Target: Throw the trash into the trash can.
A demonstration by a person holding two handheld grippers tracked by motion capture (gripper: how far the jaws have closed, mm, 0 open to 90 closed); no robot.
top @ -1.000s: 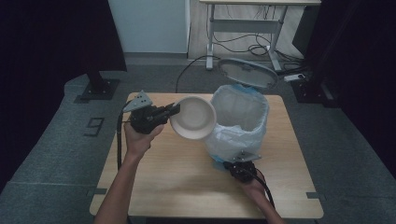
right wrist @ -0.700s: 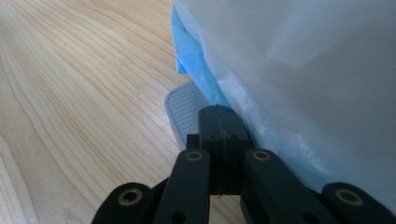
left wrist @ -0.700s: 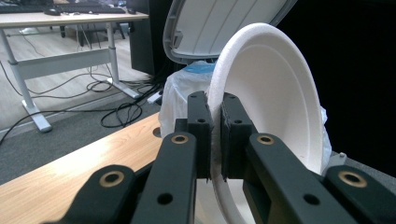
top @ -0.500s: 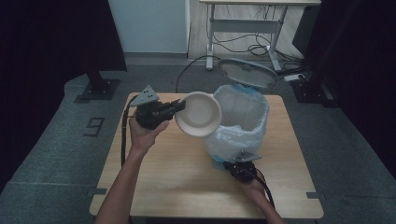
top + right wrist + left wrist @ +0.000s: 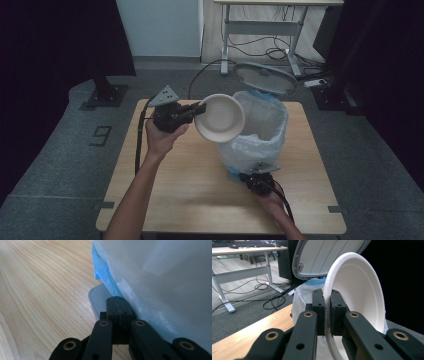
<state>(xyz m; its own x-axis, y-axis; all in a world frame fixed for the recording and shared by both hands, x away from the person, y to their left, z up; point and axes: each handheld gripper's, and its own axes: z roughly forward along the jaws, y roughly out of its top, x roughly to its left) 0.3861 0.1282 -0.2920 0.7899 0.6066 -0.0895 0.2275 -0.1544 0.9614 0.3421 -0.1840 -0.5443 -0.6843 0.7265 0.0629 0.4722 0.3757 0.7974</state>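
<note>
- The left claw (image 5: 199, 109) is clamped on the rim of a white foam plate (image 5: 220, 118); in the left gripper view its two pads pinch the thin edge (image 5: 327, 315), and the plate stands nearly on its side.
- The plate hangs in the air just over the near-left lip of the pedal bin (image 5: 257, 131), which is lined with a pale plastic bag. The bin's grey lid (image 5: 265, 77) stands raised behind it.
- The right claw (image 5: 117, 305) is fully closed with nothing between its pads. It rests low on the wooden surface (image 5: 190, 185) at the bin's foot, its tips on the ribbed grey pedal (image 5: 98, 298), presumably holding the lid up.
- Risks, as I judge them:
  - The hold is on a narrow strip of soft foam, so the rim could crush or tear and the plate could drop on the surface rather than in the bag.
  - Let go too soon, the plate could catch the bin's lip and tumble outside.
  - If the right claw slips off the pedal, the lid could fall onto the plate or the left claw.
  - A push on the loose bag could drag the liner off the rim.
- No brand, label or writing on the plate, bin or bag can be read; a dark mark on the floor (image 5: 102, 134) to the left is too unclear to read.
</note>
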